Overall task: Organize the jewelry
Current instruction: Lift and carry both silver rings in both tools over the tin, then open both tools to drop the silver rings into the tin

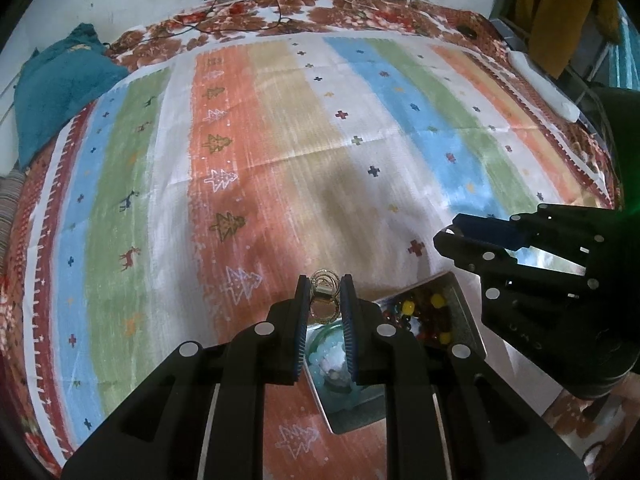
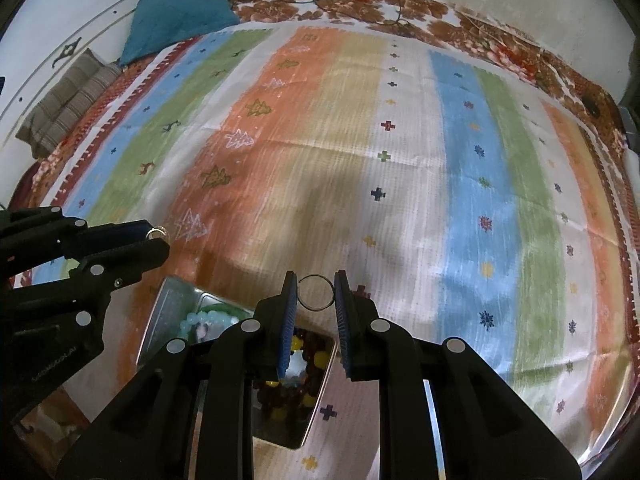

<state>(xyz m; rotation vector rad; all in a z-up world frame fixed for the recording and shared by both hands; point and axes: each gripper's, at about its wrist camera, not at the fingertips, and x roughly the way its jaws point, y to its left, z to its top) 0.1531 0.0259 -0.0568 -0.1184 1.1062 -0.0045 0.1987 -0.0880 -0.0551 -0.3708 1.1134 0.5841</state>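
My left gripper (image 1: 325, 292) is shut on a small bunch of gold rings (image 1: 323, 298) and holds it above a metal tray (image 1: 464, 300). The tray holds pale green bead bracelets (image 1: 330, 360) in one compartment and dark red and yellow beads (image 1: 420, 314) in the other. My right gripper (image 2: 316, 292) is shut on a thin metal ring (image 2: 316, 293) above the tray's (image 2: 168, 300) far edge. The right gripper also shows in the left wrist view (image 1: 452, 232), and the left gripper in the right wrist view (image 2: 160, 236).
A striped cloth (image 1: 280, 140) with tree and cross motifs covers the bed. A teal pillow (image 1: 60, 88) lies at the far left, a striped cushion (image 2: 68, 100) beside it. Cables (image 1: 240, 8) run along the far edge. A white bar (image 1: 544, 84) lies at the far right.
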